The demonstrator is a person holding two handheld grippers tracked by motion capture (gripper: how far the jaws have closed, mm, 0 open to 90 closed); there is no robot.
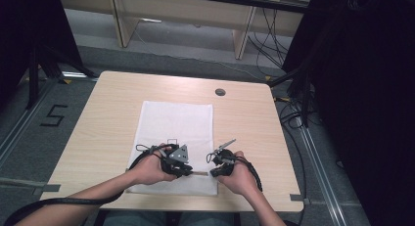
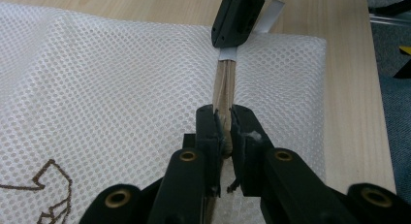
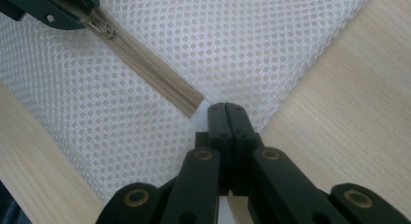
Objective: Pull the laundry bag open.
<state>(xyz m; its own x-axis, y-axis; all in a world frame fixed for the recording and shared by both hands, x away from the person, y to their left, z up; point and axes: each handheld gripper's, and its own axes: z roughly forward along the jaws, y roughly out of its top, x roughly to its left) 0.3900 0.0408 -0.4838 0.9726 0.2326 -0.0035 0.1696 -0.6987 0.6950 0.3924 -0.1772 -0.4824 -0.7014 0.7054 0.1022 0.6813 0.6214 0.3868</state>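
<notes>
A white mesh bag (image 1: 176,121) lies flat on the wooden table (image 1: 107,108), its beige zipper (image 3: 155,73) running along the near edge. My left gripper (image 2: 223,132) is shut on the zipper pull, and the slider (image 3: 102,27) pokes out just past its jaws. My right gripper (image 3: 225,112) is shut on the white fabric tab (image 2: 228,53) at the zipper's end. In the high view the left gripper (image 1: 187,170) and right gripper (image 1: 214,172) face each other over the bag's near right part, a short stretch of zipper (image 1: 199,172) between them.
A round cable hole (image 1: 220,92) sits in the table beyond the bag. A brown printed mark (image 2: 48,190) shows on the mesh. Bare wood borders the bag on both sides. Behind the table stand shelf legs (image 1: 242,37), and cables (image 1: 293,113) hang at the right.
</notes>
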